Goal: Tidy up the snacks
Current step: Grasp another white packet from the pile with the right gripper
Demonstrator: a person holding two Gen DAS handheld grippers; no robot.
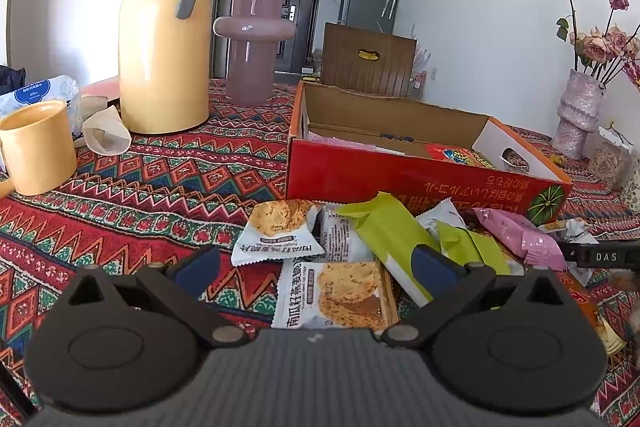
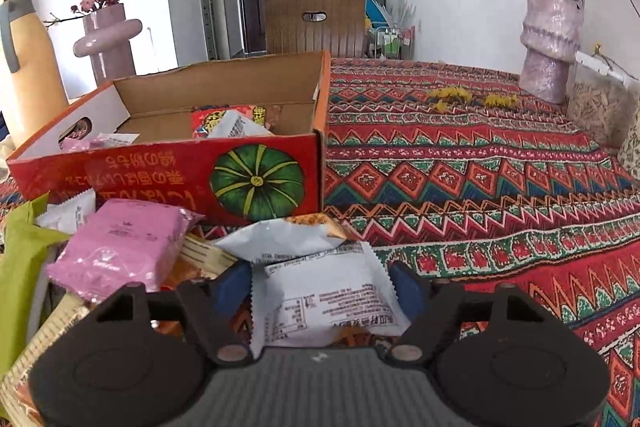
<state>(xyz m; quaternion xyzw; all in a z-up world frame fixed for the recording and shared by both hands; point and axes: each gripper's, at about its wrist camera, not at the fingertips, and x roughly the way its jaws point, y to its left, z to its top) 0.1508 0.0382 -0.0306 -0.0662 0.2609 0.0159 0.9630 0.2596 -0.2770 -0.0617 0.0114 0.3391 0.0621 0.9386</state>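
A heap of snack packets lies in front of a red cardboard box [image 1: 400,179] [image 2: 160,183] with a pumpkin print. My left gripper [image 1: 316,267] is open and wide above a white biscuit packet [image 1: 336,295]; its blue pads touch nothing. Another biscuit packet [image 1: 280,231], green wrappers [image 1: 384,227] and a pink packet [image 1: 520,231] lie just beyond. My right gripper [image 2: 320,279] has a white snack packet [image 2: 324,299], back side up, between its fingers, and both blue pads meet its side edges. A pink packet [image 2: 124,243] lies to its left. The box holds a few packets [image 2: 232,123].
A yellow thermos jug [image 1: 164,39], a yellow mug [image 1: 36,147] and paper cups stand at the left. A mauve flower vase [image 1: 252,47] stands behind the box, and a pink vase of dried roses [image 2: 552,39] at the far right. The patterned tablecloth [image 2: 480,167] stretches right of the box.
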